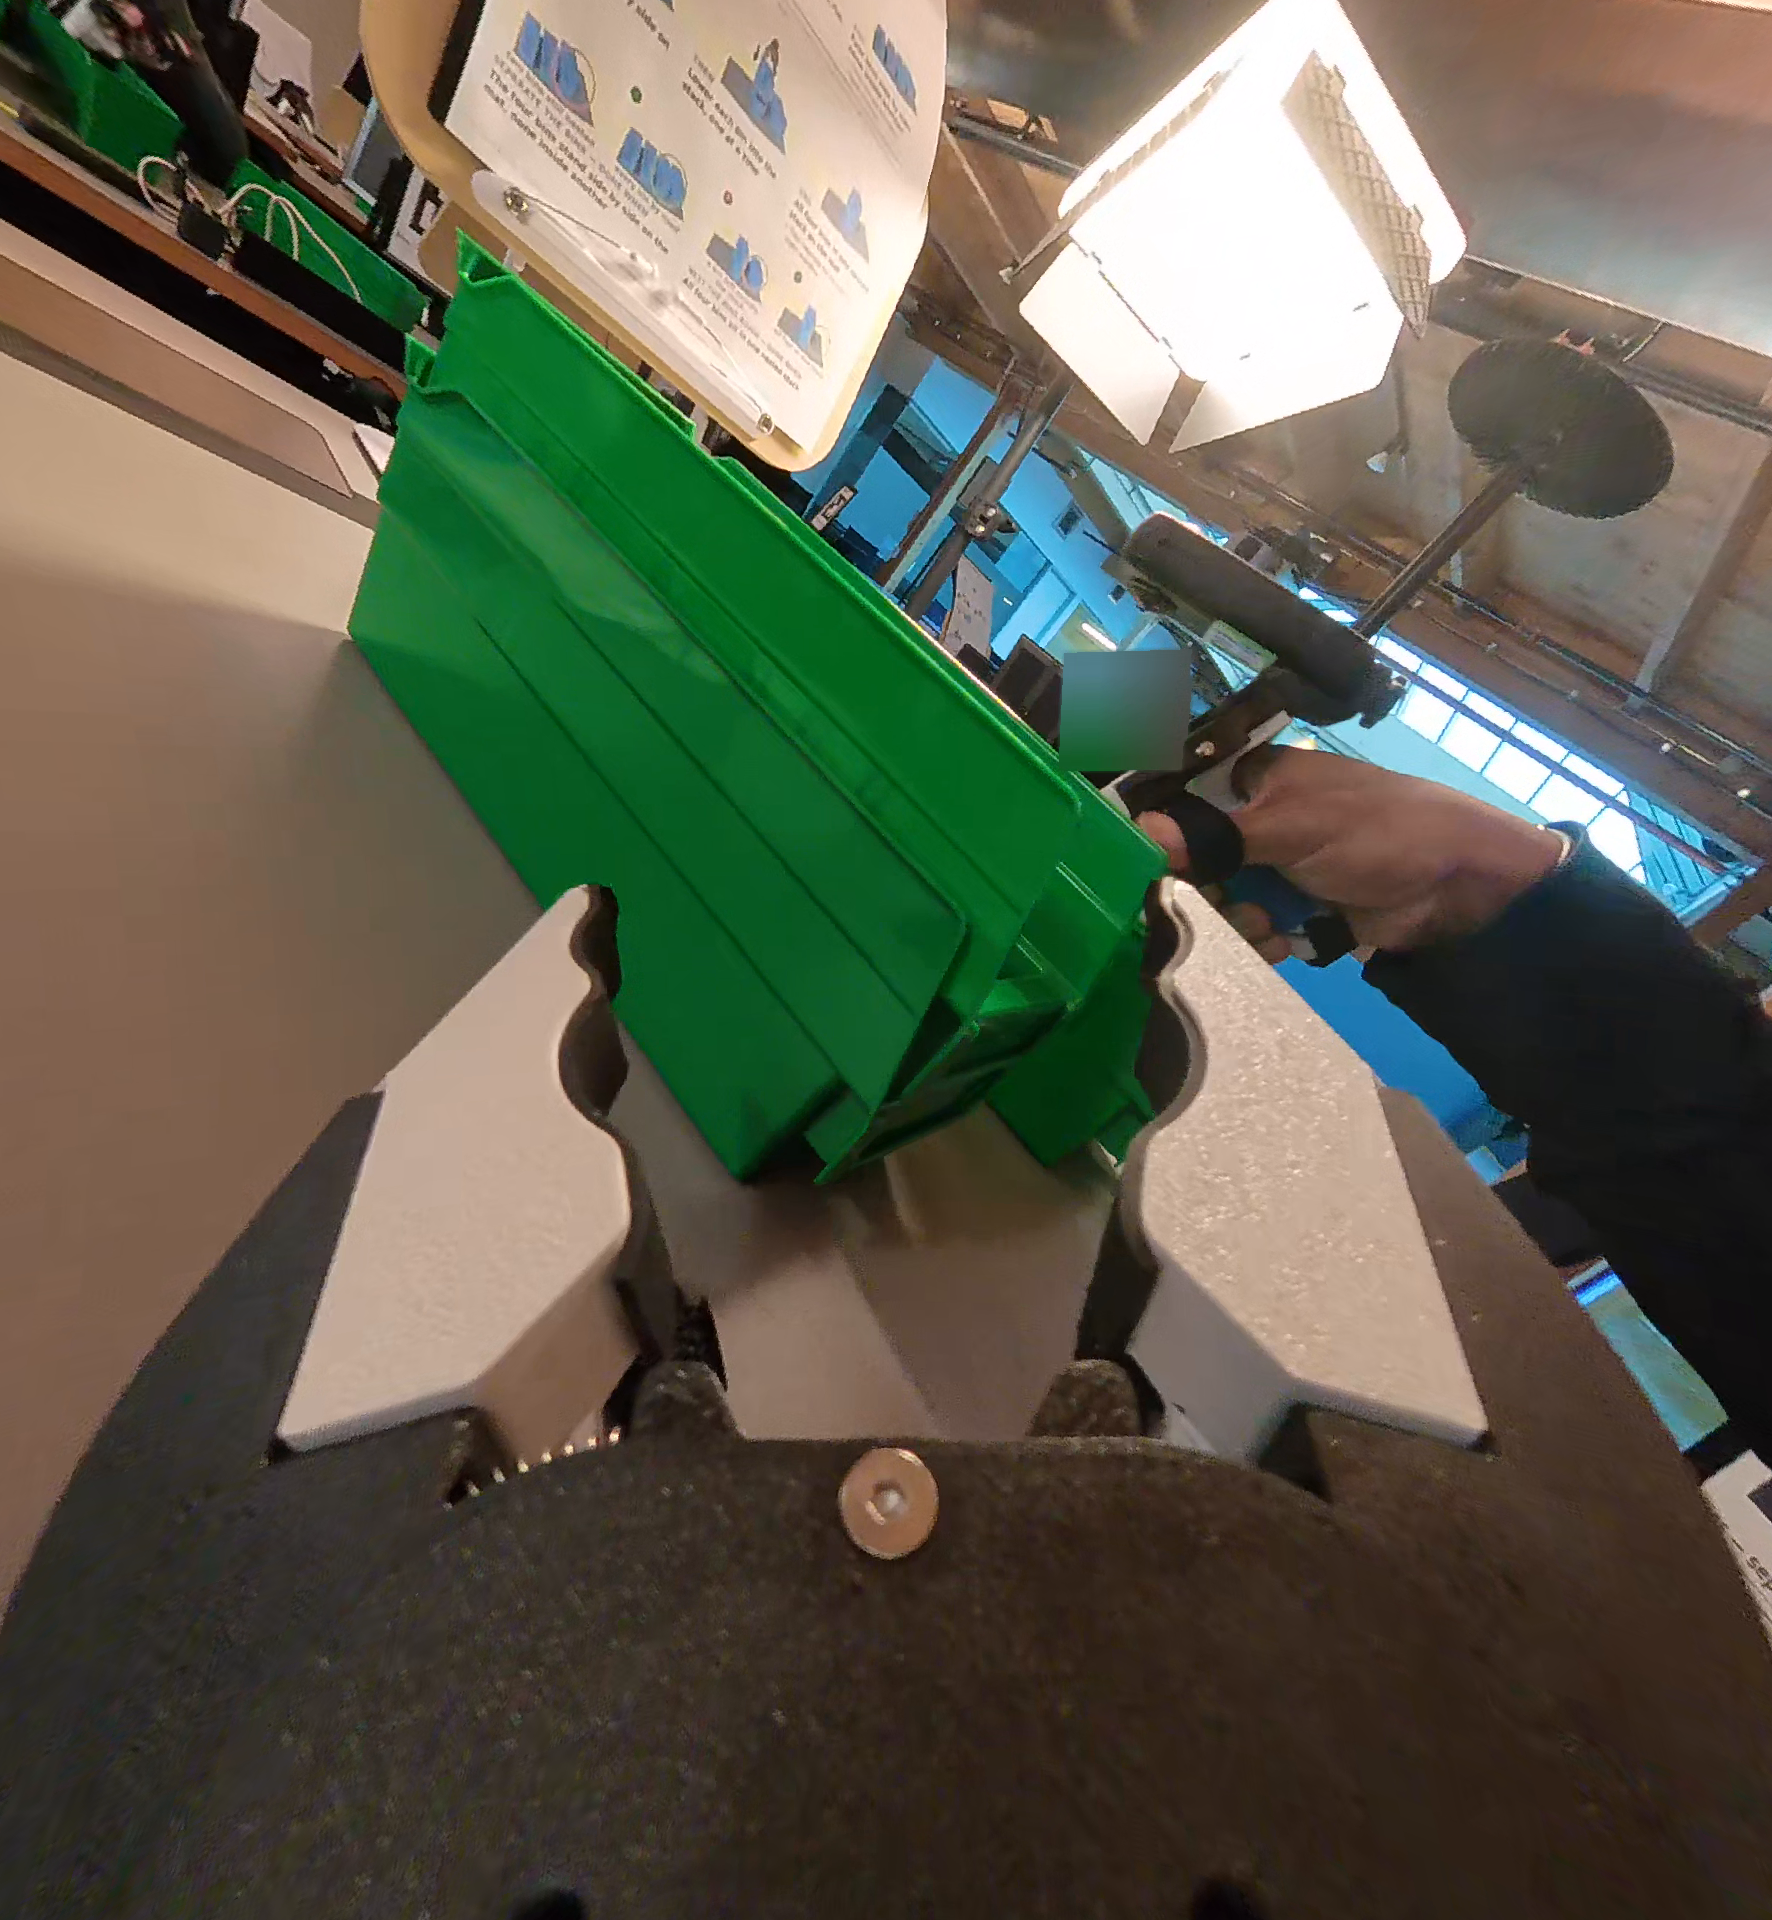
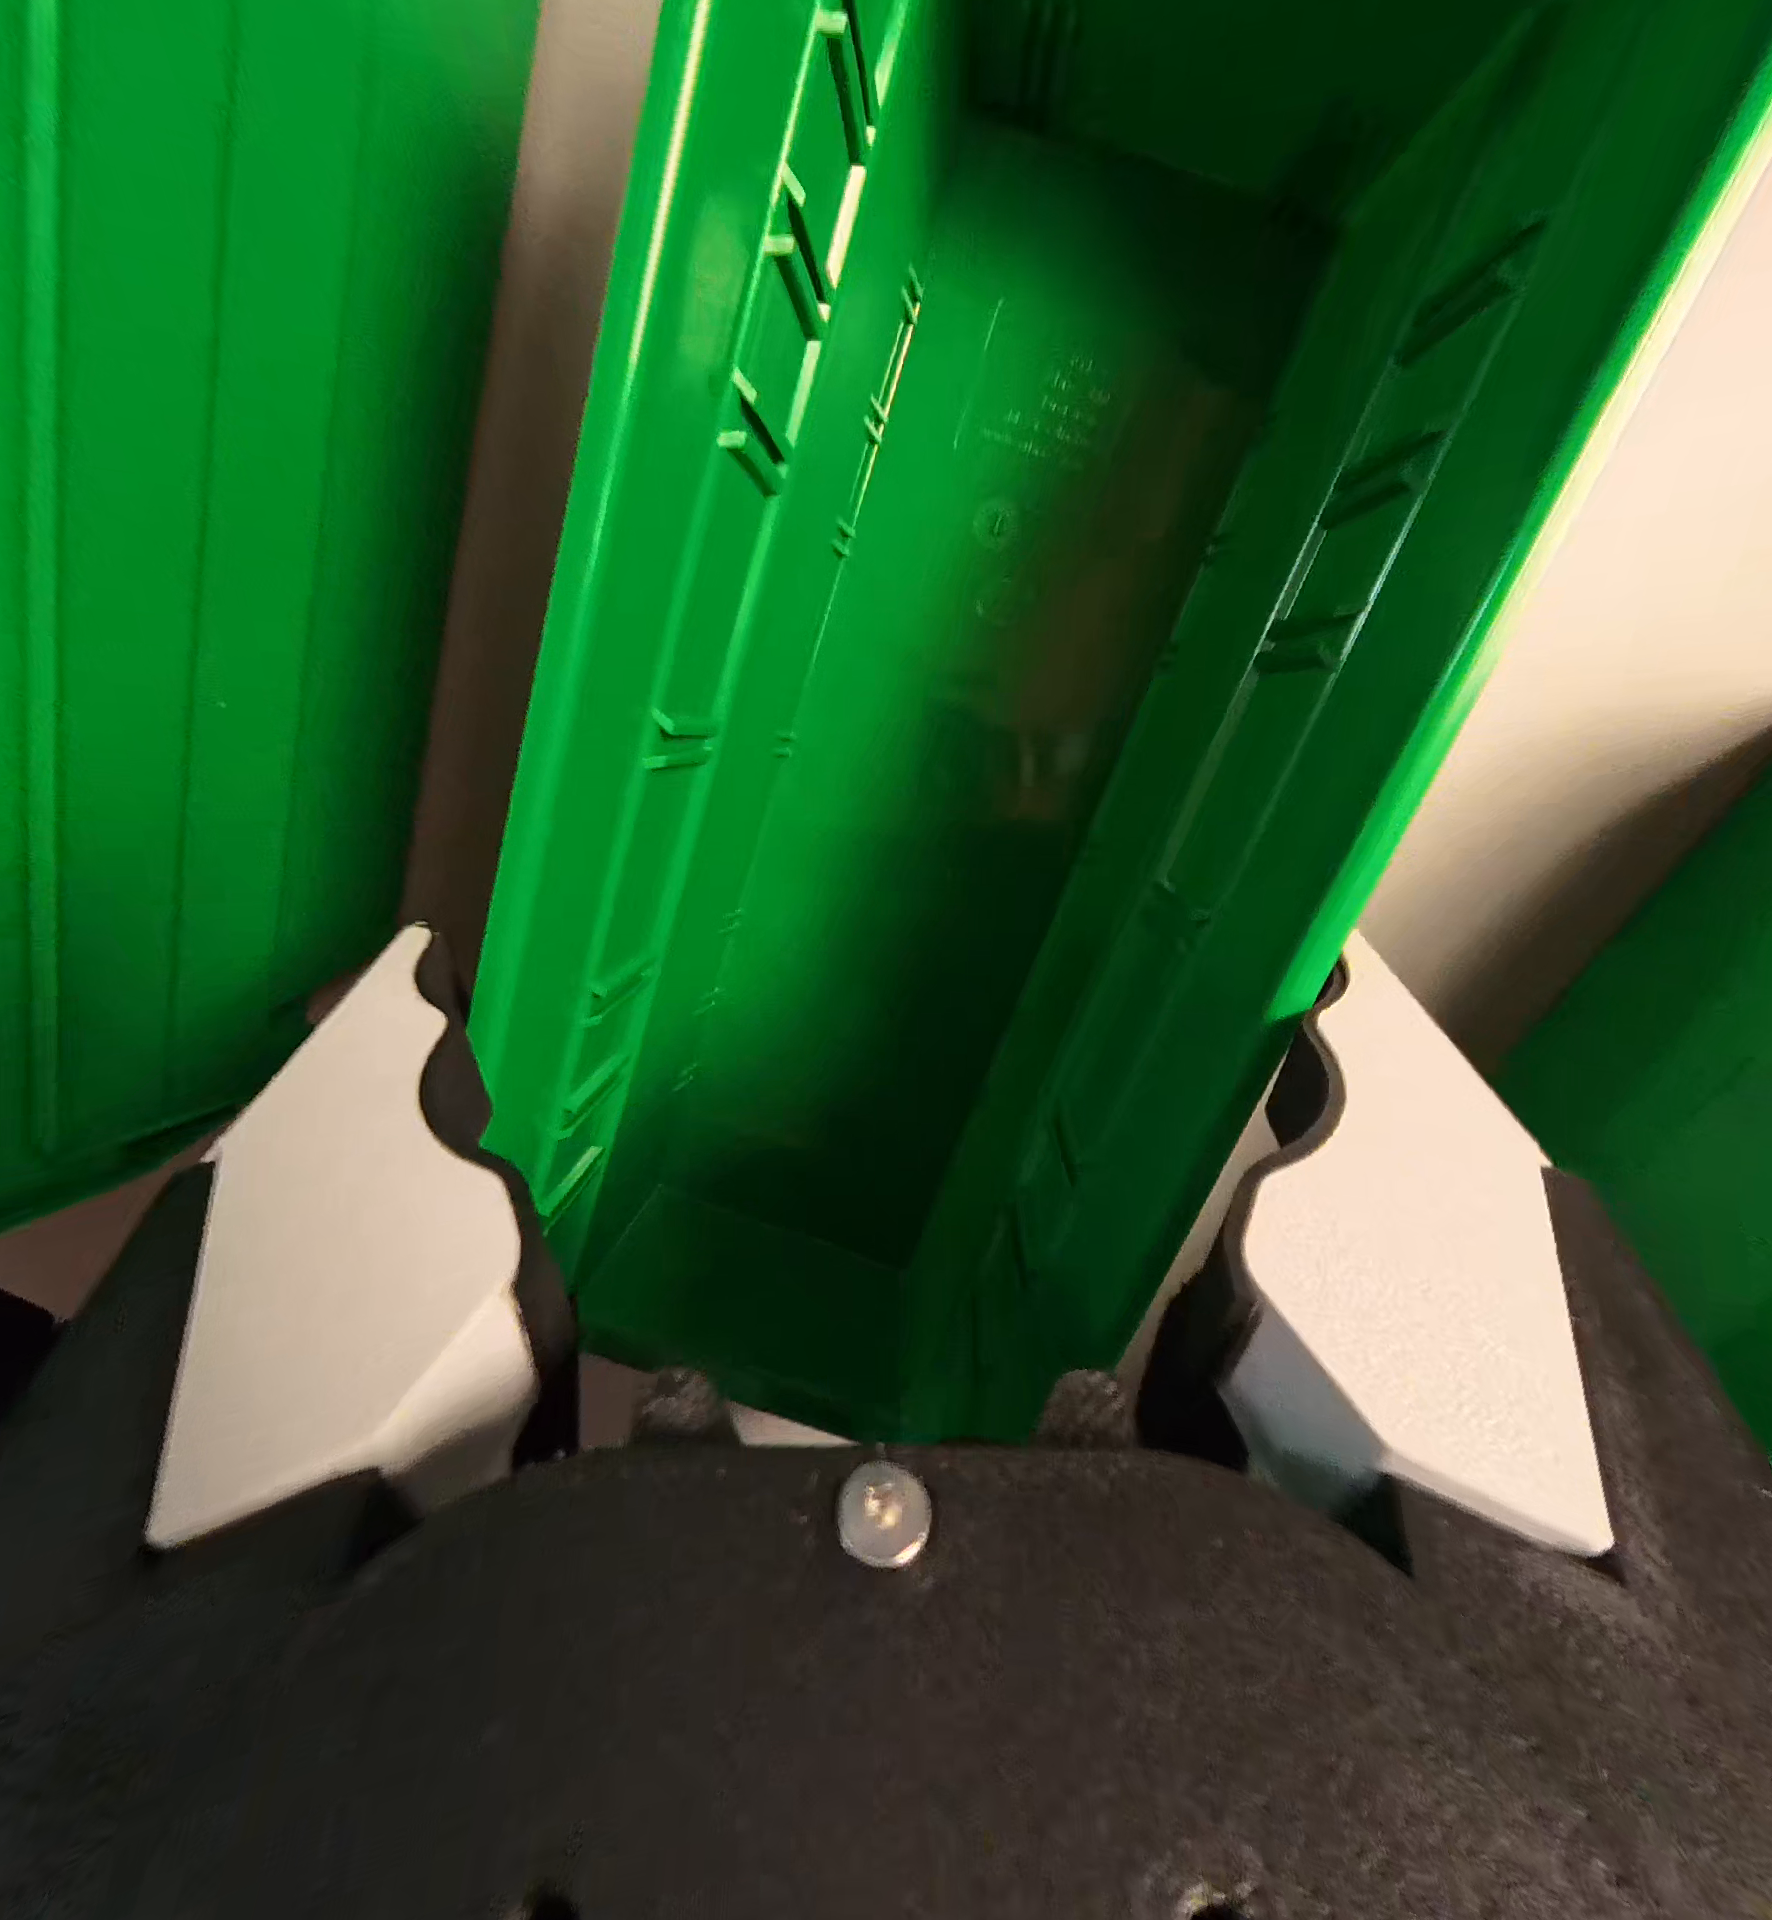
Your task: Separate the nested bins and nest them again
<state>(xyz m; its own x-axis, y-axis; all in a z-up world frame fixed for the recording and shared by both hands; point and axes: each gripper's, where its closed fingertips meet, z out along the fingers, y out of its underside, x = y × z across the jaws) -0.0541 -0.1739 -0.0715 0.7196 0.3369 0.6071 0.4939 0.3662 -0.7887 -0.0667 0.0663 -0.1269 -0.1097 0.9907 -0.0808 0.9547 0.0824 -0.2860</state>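
Observation:
A stack of nested green bins (image 1: 653,727) stands on the grey table (image 1: 134,727). My left gripper (image 1: 877,935) is closed around its near end, with both pads against the green plastic. In the right wrist view I look down into one open green bin (image 2: 965,623). My right gripper (image 2: 882,997) spans its width, and its fingers (image 2: 342,1143) press on the two long sides. The right gripper's handle (image 1: 1266,717), held by a hand, shows in the left wrist view above the far side of the bins. Its fingers are hidden there.
In the right wrist view a ribbed green bin wall (image 2: 134,520) stands to the left and another green bin (image 2: 1692,1039) to the lower right. An instruction board (image 1: 674,156) and a lamp (image 1: 1246,229) hang above. More green bins (image 1: 103,104) sit on a far bench.

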